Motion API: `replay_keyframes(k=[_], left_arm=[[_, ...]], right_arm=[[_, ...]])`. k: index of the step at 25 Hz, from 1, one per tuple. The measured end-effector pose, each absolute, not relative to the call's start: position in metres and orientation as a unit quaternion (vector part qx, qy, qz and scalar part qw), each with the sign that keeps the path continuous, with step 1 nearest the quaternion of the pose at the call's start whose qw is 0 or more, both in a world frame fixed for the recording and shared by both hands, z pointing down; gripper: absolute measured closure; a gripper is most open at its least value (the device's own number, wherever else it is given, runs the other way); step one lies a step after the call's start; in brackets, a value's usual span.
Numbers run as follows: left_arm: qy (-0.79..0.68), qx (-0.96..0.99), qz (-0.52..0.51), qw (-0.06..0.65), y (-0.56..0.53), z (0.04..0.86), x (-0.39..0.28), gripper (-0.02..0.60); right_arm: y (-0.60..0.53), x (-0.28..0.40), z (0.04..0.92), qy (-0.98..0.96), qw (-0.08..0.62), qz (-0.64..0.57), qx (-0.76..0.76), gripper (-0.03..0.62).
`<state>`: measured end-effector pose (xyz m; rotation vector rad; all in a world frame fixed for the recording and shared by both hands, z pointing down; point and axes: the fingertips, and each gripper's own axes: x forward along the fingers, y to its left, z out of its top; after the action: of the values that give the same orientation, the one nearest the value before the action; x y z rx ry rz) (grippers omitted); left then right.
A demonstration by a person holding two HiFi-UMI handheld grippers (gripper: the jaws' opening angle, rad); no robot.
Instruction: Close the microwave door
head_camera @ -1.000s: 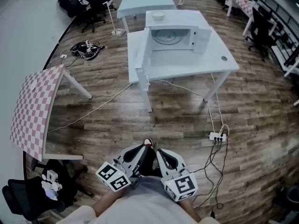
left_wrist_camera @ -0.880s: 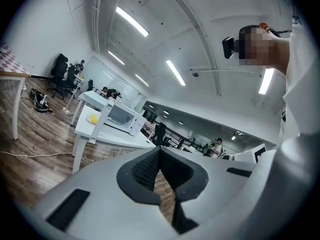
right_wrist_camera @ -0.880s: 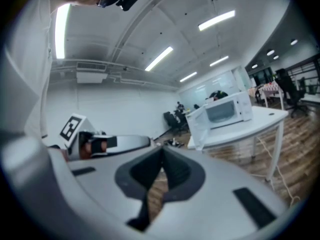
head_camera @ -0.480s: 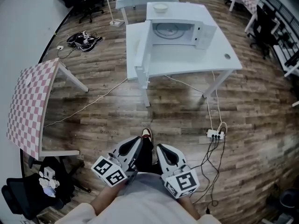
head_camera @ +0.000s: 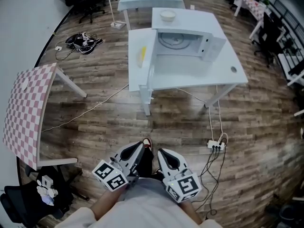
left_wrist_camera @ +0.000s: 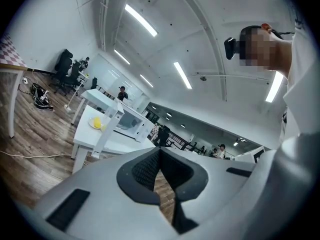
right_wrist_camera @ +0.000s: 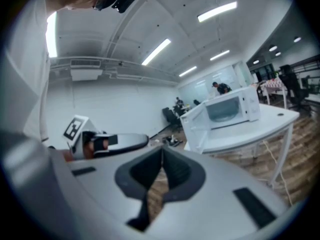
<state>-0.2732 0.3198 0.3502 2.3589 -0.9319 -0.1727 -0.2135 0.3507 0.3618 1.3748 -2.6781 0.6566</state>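
Microwave door [right_wrist_camera: 195, 126] stands fully open on the white surface [head_camera: 190, 72], well ahead of me. Closing is not yet begun. I hold left gripper [head_camera: 141, 150] and right gripper [head_camera: 161, 154] with fingers closed together, empty.

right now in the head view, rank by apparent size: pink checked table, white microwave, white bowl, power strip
1. pink checked table
2. open white microwave
3. round white bowl and white floor power strip: too alike to rank
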Motion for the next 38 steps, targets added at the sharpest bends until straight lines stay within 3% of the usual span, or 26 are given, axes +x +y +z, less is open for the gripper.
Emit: replay_keyframes(k=[24, 38], left_arm=[[-0.338, 0.890, -0.095, 0.290, 0.163, 0.339, -0.319, 0.569], [-0.344, 0.894, -0.071, 0.278, 0.106, 0.343, -0.321, 0.568]], right_arm=[[0.187, -0.244, 0.337, -0.870, 0.059, 0.172, 0.458, 0.571], [0.132, -0.227, 0.332, -0.859, 0.037, 0.183, 0.477, 0.571]])
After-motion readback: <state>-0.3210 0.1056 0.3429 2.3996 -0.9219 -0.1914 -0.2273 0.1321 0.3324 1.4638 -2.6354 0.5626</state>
